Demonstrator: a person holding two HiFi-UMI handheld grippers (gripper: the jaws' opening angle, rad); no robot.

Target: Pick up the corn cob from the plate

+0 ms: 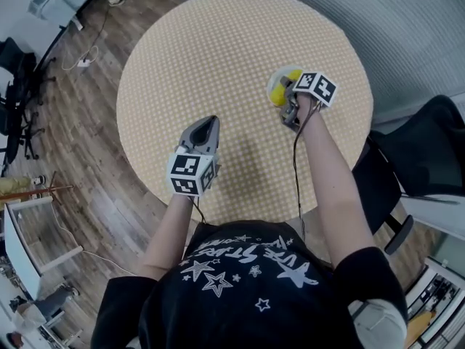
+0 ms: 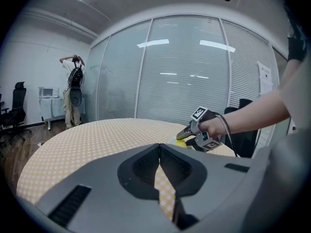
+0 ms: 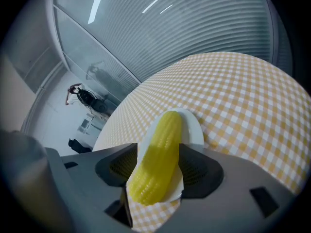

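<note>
A yellow corn cob (image 3: 156, 164) lies lengthwise on a small white plate (image 3: 193, 126) on the round table's yellow checked cloth (image 1: 218, 49). My right gripper (image 3: 158, 152) stands open, tilted down over the plate, one jaw on each side of the cob and the cob between them. In the head view the corn cob (image 1: 280, 84) shows just beyond my right gripper (image 1: 285, 97), at the table's right side. My left gripper (image 1: 211, 122) hovers over the table's near middle, jaws shut and empty, well apart from the plate. The left gripper view shows its closed tips (image 2: 159, 148) and the right gripper (image 2: 194, 129) beyond.
The table edge runs close on the right of the plate. A black office chair (image 1: 418, 147) stands right of the table, more chairs (image 1: 14, 100) at the far left on the wooden floor. A glass wall with blinds (image 2: 194, 72) stands behind the table.
</note>
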